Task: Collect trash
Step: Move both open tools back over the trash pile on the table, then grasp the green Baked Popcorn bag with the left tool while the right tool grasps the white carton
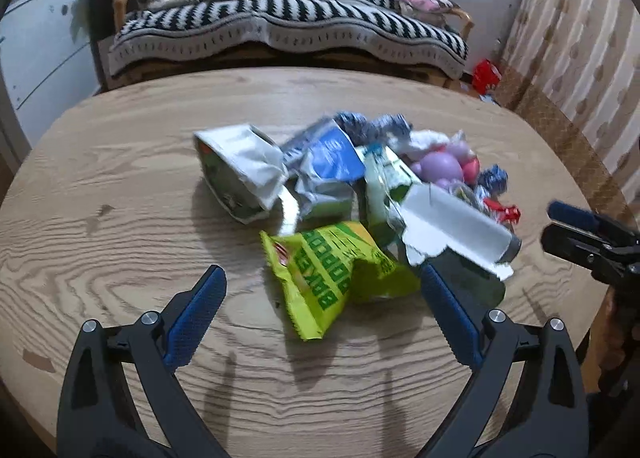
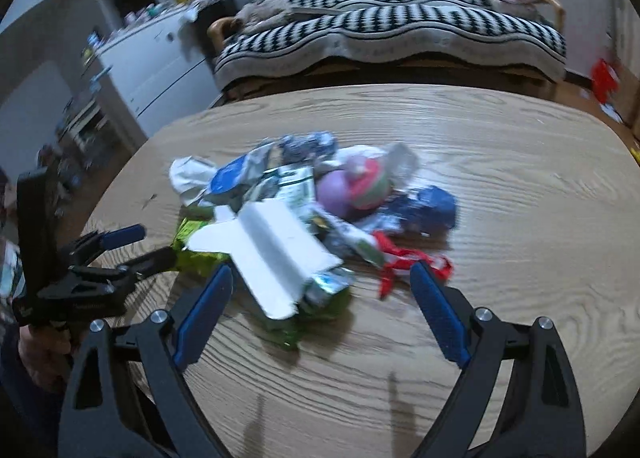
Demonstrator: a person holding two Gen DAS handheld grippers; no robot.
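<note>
A pile of trash lies on the wooden table [image 1: 120,162]. It holds a yellow-green snack bag [image 1: 328,274], a torn white carton [image 1: 452,230], a silver-white bag [image 1: 240,170], a blue-and-silver wrapper [image 1: 332,154], a purple ball [image 1: 440,166] and a red wrapper [image 1: 504,212]. My left gripper [image 1: 322,278] is open, its jaws either side of the yellow-green bag. My right gripper [image 2: 322,274] is open just before the white carton [image 2: 272,254], with the red wrapper [image 2: 404,258] by its right finger. The left gripper shows in the right wrist view [image 2: 132,246]; the right gripper's fingers [image 1: 576,234] show at the left view's edge.
A sofa with a black-and-white striped throw [image 1: 288,18] stands behind the table. A white dresser [image 1: 40,50] is at the left, a curtain [image 1: 580,42] at the right. A red object [image 1: 486,74] lies on the floor.
</note>
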